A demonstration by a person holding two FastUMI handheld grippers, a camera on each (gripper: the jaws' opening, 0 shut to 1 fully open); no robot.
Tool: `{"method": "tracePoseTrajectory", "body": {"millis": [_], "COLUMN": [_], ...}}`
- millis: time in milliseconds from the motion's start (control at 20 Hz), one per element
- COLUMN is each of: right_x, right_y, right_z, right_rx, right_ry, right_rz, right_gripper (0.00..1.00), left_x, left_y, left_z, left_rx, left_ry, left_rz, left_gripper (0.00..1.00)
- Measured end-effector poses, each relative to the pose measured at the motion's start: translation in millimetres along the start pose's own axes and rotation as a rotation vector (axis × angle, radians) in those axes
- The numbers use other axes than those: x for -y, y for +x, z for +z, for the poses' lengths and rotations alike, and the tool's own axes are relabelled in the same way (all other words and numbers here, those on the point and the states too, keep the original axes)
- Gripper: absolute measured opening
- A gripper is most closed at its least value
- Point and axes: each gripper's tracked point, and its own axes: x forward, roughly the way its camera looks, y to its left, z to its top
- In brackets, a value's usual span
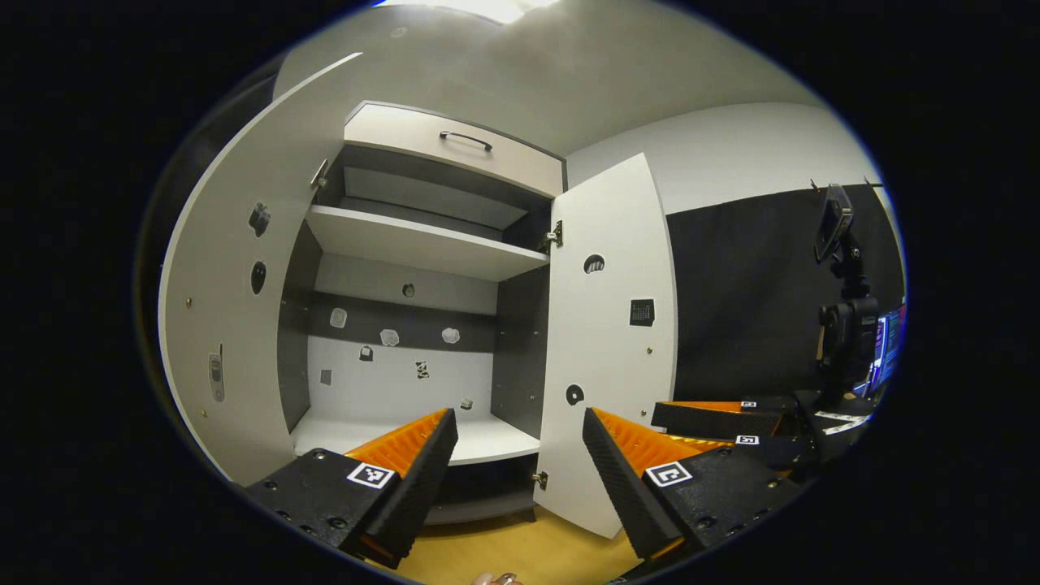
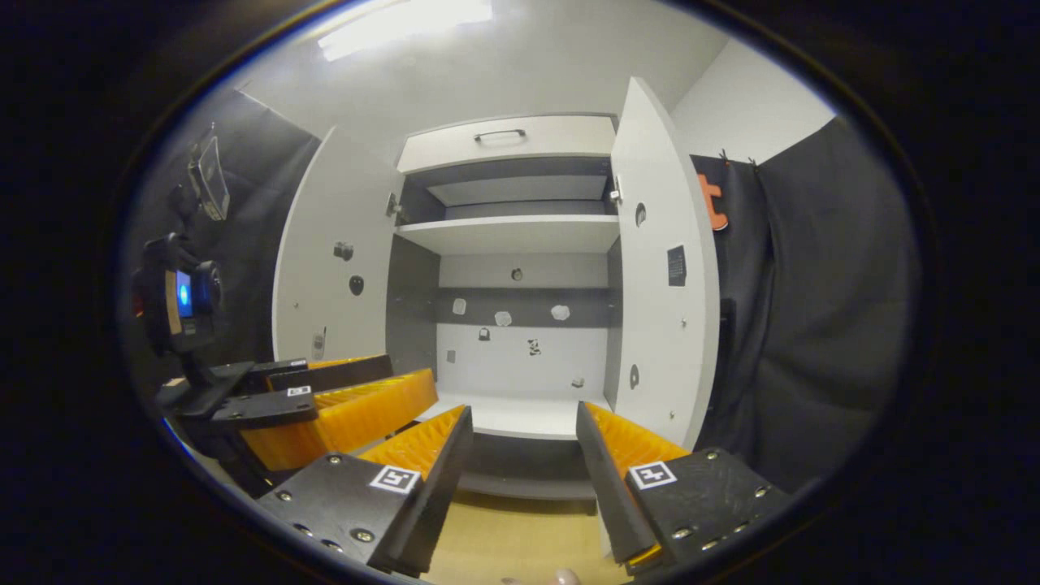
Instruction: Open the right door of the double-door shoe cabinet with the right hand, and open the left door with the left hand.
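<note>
The tall white-and-grey double-door shoe cabinet stands straight ahead with both doors swung wide. Its flat white left door angles outward on one side, and the matching white right door stands open on the other, small stickers dotting each. Inside, a white shelf crosses the grey interior. The left gripper hangs before the opening, fingers spread apart around nothing. The right gripper sits beside it, likewise spread and gripping nothing.
</note>
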Motion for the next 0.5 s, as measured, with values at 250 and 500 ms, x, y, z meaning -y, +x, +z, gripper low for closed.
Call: {"method": "tracePoseTrajectory", "body": {"millis": [250,500], "right_x": [-0.9,3.1], "right_y": [0.6,0.5], "right_z": [2.1,3.5], "right_rx": [0.004,0.007], "right_ry": [-0.005,-0.002], "right_rz": [0.010,0.002], "right_gripper": [0.78,0.78], "left_x": [0.5,3.3], "left_y": [0.9,3.1], "left_z": [1.5,-1.0], "left_rx": [0.010,0.006], "left_ry": [-0.009,-0.013], "left_rz": [-0.002,-0.008], "left_gripper": [0.96,0.96]}}
